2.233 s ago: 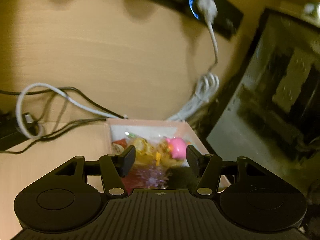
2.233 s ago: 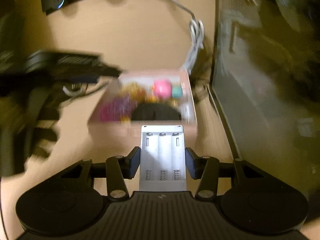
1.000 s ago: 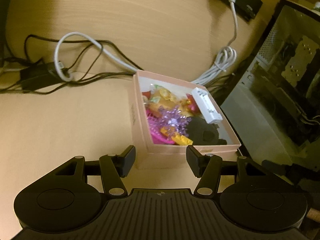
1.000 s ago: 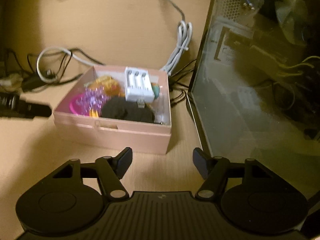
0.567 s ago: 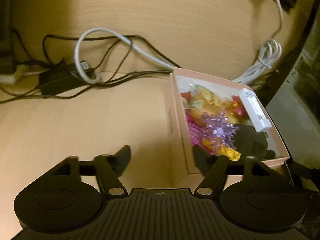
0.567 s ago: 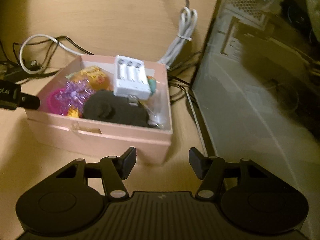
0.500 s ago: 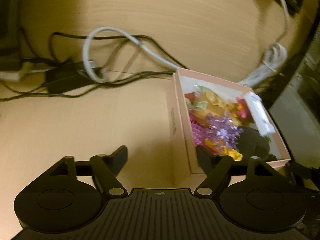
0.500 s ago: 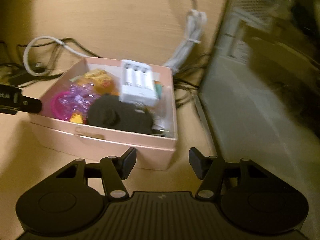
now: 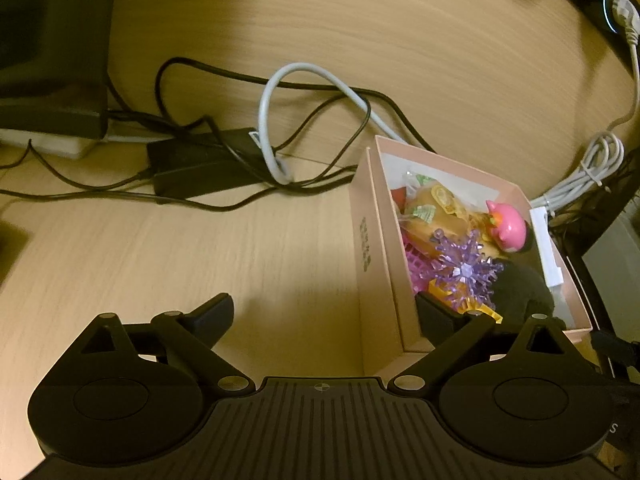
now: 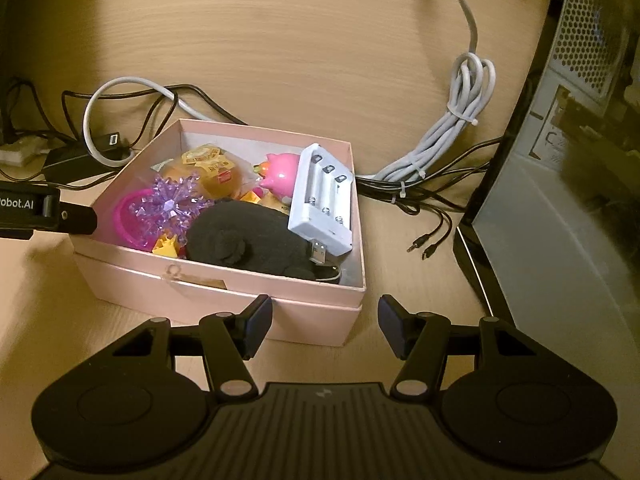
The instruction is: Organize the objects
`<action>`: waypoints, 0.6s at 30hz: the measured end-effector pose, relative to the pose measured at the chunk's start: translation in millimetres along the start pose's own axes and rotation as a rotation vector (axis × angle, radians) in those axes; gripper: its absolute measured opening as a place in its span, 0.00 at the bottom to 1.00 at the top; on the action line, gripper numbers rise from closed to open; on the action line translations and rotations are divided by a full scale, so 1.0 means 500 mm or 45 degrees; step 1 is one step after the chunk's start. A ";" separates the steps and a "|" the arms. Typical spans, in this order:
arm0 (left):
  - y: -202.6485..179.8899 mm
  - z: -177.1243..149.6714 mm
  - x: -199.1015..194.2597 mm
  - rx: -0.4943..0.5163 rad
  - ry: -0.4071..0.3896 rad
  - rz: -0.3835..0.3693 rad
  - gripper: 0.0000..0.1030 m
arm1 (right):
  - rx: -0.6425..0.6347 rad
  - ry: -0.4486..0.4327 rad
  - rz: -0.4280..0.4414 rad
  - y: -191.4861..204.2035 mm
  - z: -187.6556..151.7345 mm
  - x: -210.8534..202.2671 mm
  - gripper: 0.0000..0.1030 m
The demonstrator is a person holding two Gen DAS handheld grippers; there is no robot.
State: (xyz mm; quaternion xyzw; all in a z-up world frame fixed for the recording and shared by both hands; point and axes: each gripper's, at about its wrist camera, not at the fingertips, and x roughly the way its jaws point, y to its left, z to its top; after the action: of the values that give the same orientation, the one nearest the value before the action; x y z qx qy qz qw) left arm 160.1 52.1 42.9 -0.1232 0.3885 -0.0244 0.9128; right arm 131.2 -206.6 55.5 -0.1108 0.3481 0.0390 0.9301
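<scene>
Right wrist view: right gripper jaws apart, empty, near pink cardboard box. Left gripper jaws opening, straddling the box's left wall.

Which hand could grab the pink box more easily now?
Probably left. The left tongs are opening astride the box's side wall, one finger inside, one outside. The right tongs hang open short of the near wall, gripping nothing.
</scene>
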 end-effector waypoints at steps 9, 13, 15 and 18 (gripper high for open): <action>0.012 -0.050 -0.116 0.096 -0.140 -0.009 0.95 | 0.160 0.033 -0.034 -0.022 -0.056 -0.082 0.87; 0.018 -0.115 -0.158 0.110 -0.088 -0.074 0.95 | 0.253 0.113 -0.035 -0.012 -0.118 -0.123 0.96; 0.015 -0.154 -0.174 0.150 -0.056 -0.109 0.95 | 0.274 0.129 -0.052 0.001 -0.150 -0.147 1.00; 0.004 -0.206 -0.196 0.224 -0.033 -0.123 0.95 | 0.261 0.141 -0.058 0.023 -0.188 -0.174 1.00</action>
State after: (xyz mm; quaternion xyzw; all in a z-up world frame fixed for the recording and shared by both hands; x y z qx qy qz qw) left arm 18.1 46.7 42.4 -0.0614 0.3668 -0.1006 0.9228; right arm 4.1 -216.9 41.7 -0.0247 0.3984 -0.0241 0.9166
